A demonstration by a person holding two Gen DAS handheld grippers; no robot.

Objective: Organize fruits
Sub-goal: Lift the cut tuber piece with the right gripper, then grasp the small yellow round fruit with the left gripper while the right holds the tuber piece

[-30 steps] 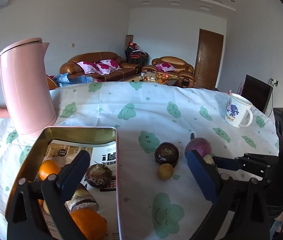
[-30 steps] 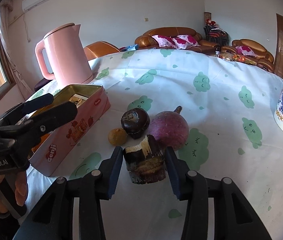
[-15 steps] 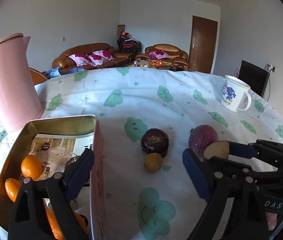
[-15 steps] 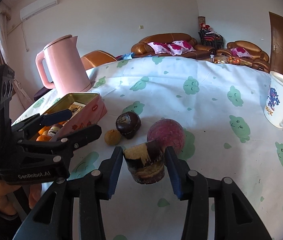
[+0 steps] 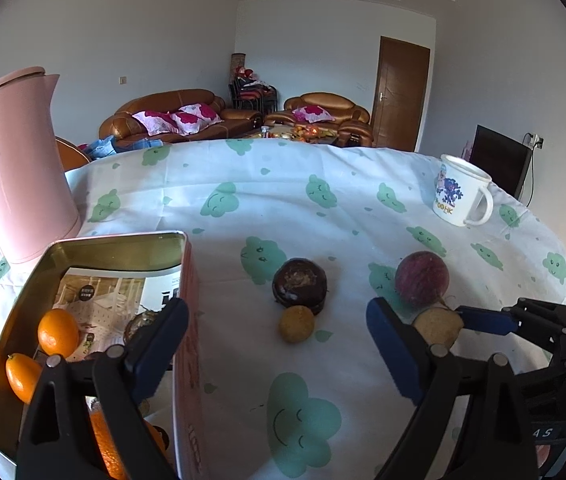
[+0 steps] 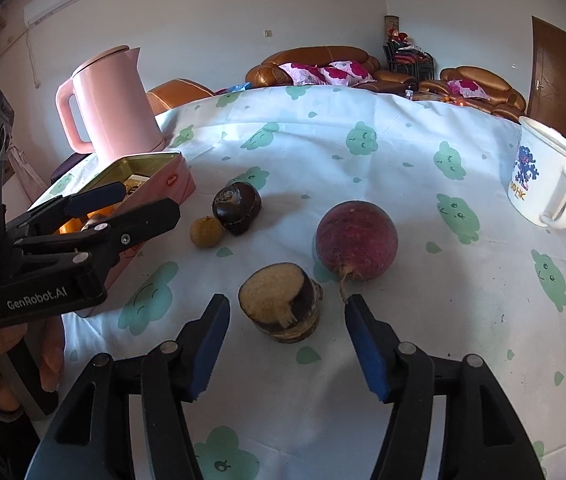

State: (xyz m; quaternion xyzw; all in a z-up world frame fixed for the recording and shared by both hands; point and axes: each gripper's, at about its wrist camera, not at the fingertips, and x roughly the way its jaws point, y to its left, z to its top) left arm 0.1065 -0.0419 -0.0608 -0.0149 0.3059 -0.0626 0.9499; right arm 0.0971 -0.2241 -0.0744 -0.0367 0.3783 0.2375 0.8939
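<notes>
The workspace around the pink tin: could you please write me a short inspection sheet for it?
Surface: white tablecloth with green cloud faces.
Job's things: open pink tin holding oranges; cut dark root piece, round purple fruit, dark brown fruit and small yellow fruit lie on the cloth.
Clutter: pink kettle, white printed mug.
Grippers: left gripper open; right gripper open, jaws just opened, clear of the root piece.
Cables: one at the wall socket.
Surroundings: brown sofas, wooden door.

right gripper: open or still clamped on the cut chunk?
Open. The right gripper has just been opening; both pads stand clear of the cut chunk, which sits on the tablecloth between them.
</notes>
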